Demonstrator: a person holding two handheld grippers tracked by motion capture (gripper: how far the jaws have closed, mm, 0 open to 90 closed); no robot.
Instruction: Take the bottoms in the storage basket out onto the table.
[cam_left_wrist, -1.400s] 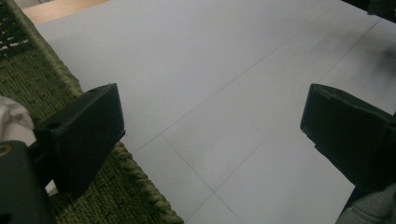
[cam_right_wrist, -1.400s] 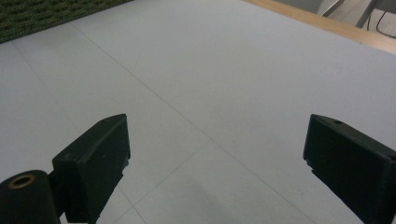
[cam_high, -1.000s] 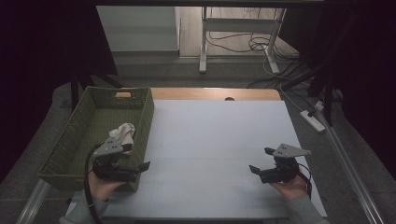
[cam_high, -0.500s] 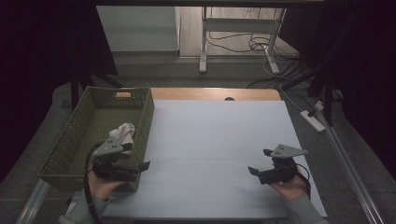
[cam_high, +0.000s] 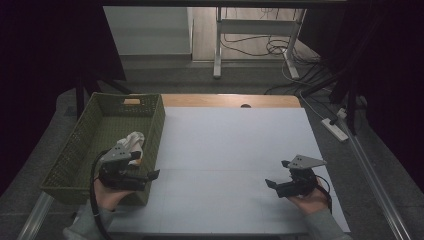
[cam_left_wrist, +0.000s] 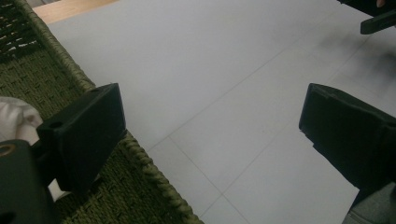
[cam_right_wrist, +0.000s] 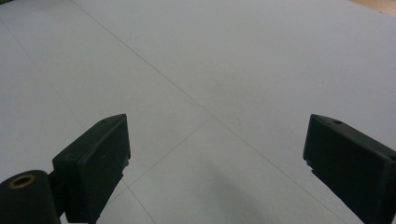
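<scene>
A green woven basket (cam_high: 85, 145) stands at the table's left side, with a crumpled white cloth (cam_high: 132, 140) lying inside it. My left gripper (cam_high: 145, 165) hovers over the basket's near right corner, open, with nothing between its jaws. In the left gripper view the open gripper (cam_left_wrist: 212, 112) straddles the basket rim (cam_left_wrist: 74, 74), and the cloth (cam_left_wrist: 16, 119) peeks in at the left edge. My right gripper (cam_high: 277, 174) is held low over the white table near the front right. It is also open (cam_right_wrist: 217, 140) and empty.
The white table top (cam_high: 230, 145) spreads between the two grippers, with a wooden strip (cam_high: 225, 100) along its far edge. A power strip (cam_high: 334, 128) and cables lie on the floor to the right. The other gripper's jaw (cam_left_wrist: 378, 21) shows far off.
</scene>
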